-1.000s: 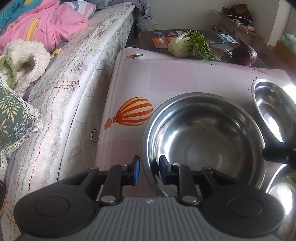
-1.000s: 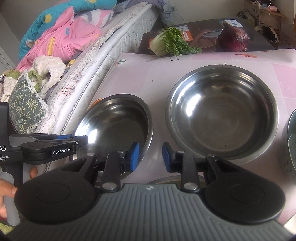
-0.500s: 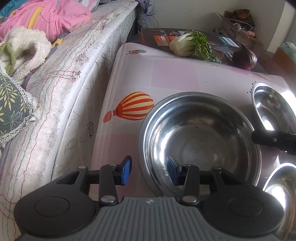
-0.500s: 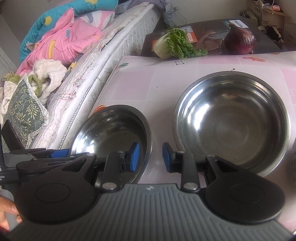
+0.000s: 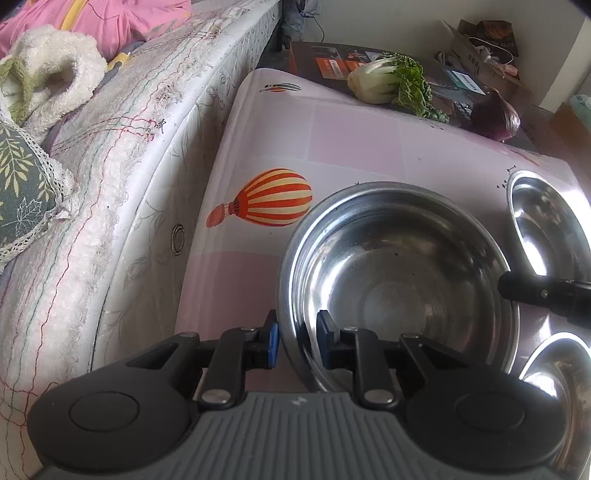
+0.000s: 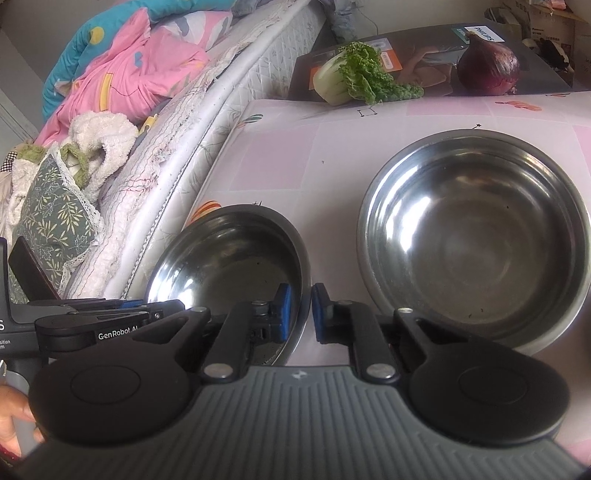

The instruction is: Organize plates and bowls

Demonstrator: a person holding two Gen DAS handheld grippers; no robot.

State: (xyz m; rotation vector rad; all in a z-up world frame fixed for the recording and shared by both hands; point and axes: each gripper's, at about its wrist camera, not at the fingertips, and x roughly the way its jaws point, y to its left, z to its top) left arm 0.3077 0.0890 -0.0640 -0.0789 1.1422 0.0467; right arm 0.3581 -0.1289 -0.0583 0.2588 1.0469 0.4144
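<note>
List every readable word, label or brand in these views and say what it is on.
"GenRobot.AI": side of the left gripper, seen in the right wrist view.
"PHILIPS": white label on the dark box behind the onion, upside down in the picture.
Orange label on that box: print too small to read.
Bowls: no text visible.

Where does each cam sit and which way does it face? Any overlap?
Left wrist: on the left gripper, angled down at the left bowl, jaws astride its near rim; the right gripper's tip shows at right.
Right wrist: on the right gripper, clamped on that bowl's right rim; left gripper and a hand show.
Shared: both bowls, cabbage, onion, bed.
</note>
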